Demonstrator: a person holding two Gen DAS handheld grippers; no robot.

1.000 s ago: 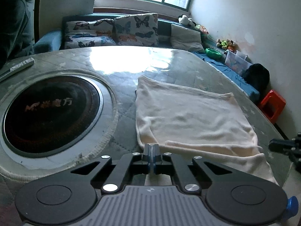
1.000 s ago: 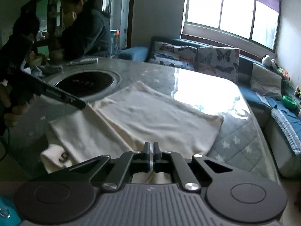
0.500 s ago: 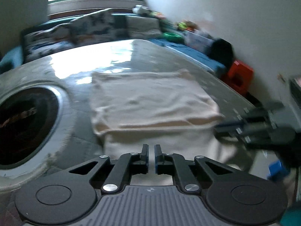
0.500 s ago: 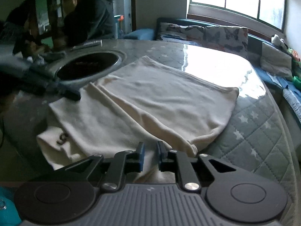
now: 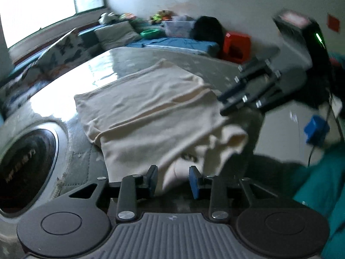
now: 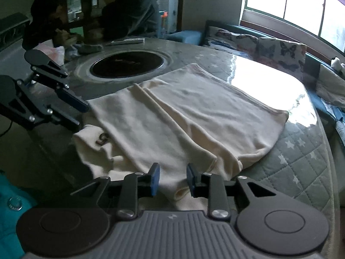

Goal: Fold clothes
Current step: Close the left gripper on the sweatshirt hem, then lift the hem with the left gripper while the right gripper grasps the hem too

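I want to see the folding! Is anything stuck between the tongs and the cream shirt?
Nothing visible is in the way. The left tongs and right tongs both stand open right at the near edge of the cream shirt, with only cloth between their fingers.

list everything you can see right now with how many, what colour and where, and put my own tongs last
garment: 1, cream, folded on table, near end hanging over the edge
table: 1, grey quilted cover
hob: 1, black, round, set in table
cushions: 2, butterfly print, on sofa by window
stool: 1, red, by wall
people: 2, dark clothes, far side of table
left tongs: open, over garment's near end
right tongs: open, over garment's near end
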